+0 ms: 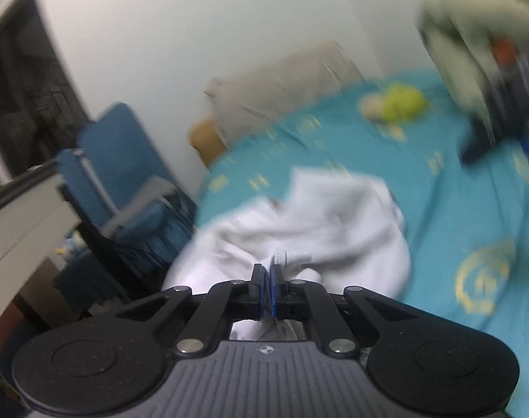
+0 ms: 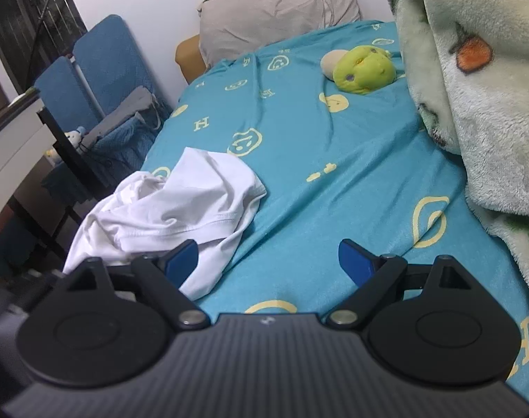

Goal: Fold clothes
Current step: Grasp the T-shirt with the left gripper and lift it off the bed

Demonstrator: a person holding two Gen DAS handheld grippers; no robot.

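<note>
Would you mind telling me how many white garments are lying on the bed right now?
1. A single crumpled white garment lies at the bed's left edge, pinched by the left gripper; the fleece blanket may hide others.

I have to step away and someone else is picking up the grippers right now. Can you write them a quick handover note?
Left gripper: shut on the white garment, pinching a bunched edge of it; the left wrist view is motion-blurred.
Right gripper: open, holding nothing, over bare teal bedsheet just right of the garment.
The garment lies crumpled near the bed's left edge. A green plush toy, a grey pillow and a fleece blanket are also on the bed.
Done: one edge gripped. No fold is visible.
Left: probably take another edge with the right gripper, spread the garment flat, then fold it.
</note>
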